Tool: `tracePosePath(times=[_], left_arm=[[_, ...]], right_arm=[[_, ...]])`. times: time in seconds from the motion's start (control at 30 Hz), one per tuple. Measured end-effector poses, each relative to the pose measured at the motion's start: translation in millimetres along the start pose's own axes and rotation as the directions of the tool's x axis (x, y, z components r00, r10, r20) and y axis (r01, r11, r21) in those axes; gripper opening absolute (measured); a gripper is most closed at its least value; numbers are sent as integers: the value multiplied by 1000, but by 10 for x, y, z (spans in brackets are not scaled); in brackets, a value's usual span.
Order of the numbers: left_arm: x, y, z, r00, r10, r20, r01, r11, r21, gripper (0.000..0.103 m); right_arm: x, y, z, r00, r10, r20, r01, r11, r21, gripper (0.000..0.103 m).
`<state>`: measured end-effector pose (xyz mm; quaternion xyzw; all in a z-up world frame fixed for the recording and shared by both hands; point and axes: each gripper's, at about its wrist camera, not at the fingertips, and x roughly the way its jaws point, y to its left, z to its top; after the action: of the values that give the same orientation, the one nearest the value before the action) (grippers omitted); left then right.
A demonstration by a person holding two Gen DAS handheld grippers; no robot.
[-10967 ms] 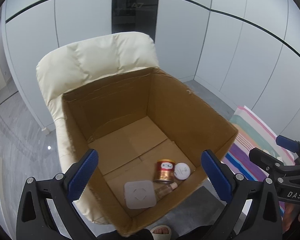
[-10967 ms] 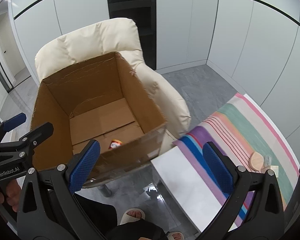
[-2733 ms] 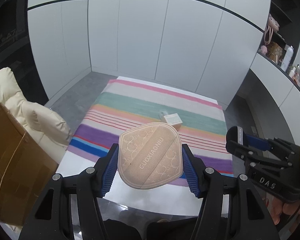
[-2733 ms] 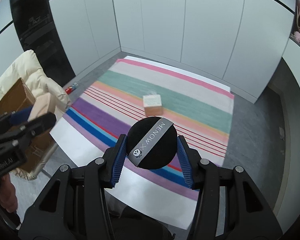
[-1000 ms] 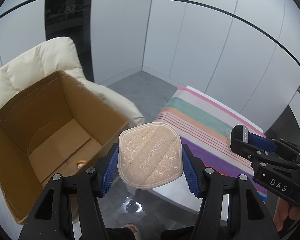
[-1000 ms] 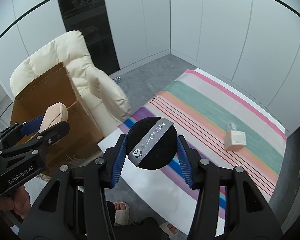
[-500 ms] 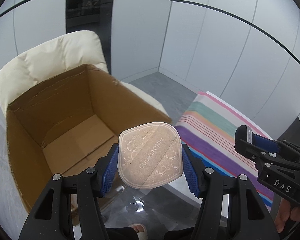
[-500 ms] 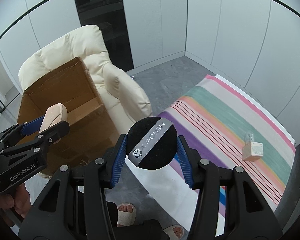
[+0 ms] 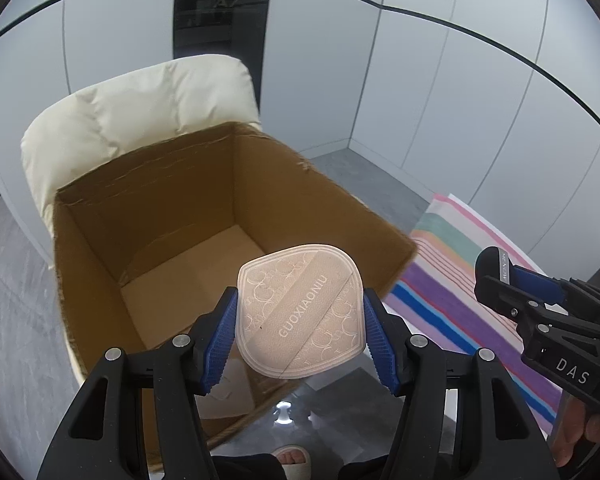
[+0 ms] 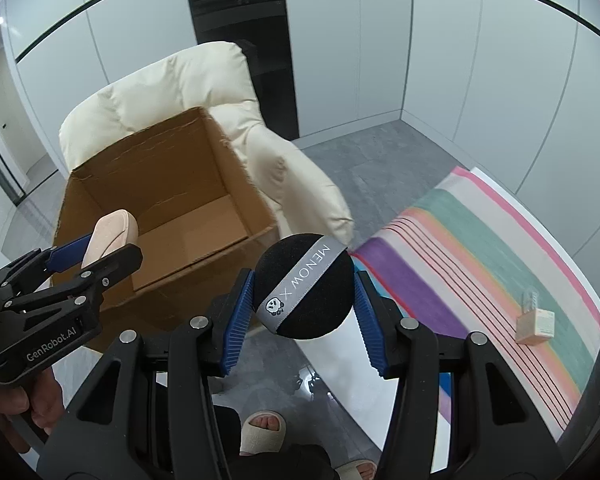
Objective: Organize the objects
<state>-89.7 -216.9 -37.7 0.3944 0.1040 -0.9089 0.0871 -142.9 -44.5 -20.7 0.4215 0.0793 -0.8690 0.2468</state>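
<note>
- Beige puff [image 9: 301, 317], left wrist view: our left tongs [image 9: 300, 336] clamp it above the one cardboard box [image 9: 340, 216]; we judge release over the opening comes next.
- Right wrist view: right tongs [image 10: 304, 300] grip one black puff [image 10: 303, 292], short of the box; one small carton [image 10: 535, 326] sits on the striped tabletop [image 10: 480, 248].

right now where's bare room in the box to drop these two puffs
The cardboard box floor is bare along its back and right walls. The beige puff hides the near part. The black puff hangs outside, above its right rim.
</note>
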Motion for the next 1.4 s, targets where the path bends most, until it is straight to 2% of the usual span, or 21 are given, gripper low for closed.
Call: tracePosePath(times=[0.37, 0.7, 0.8, 0.87, 0.93, 1.0, 1.07, 1.4], left_arm=[[-70, 398, -33, 998, 59, -2, -59, 997, -44, 61], [-141, 715, -98, 997, 80, -8, -80, 995, -65, 64], [-182, 819, -106, 995, 95, -4, -95, 993, -73, 71], [-228, 896, -114, 995, 98, 6, -97, 991, -90, 86], [-305, 967, -132, 994, 108, 28, -104, 989, -110, 95], [-398, 1035, -140, 988, 146, 55, -139, 983, -123, 102], [-456, 1088, -148, 982, 173, 72, -164, 980, -117, 103], [-530, 1524, -206, 979, 198, 45, -186, 962, -200, 103]], right_arm=[[143, 435, 123, 999, 51, -3, -51, 997, -61, 52], [243, 808, 189, 995, 94, -13, -95, 989, -112, 52], [268, 919, 207, 994, 107, -15, -108, 986, -126, 52], [287, 1007, 223, 993, 115, -17, -117, 984, -133, 52], [303, 1096, 248, 992, 125, -19, -126, 982, -143, 52], [322, 1167, 256, 991, 130, -20, -131, 979, -153, 52], [357, 1256, 262, 990, 136, -29, -138, 977, -161, 52], [467, 1659, 293, 985, 166, -43, -171, 966, -195, 53]])
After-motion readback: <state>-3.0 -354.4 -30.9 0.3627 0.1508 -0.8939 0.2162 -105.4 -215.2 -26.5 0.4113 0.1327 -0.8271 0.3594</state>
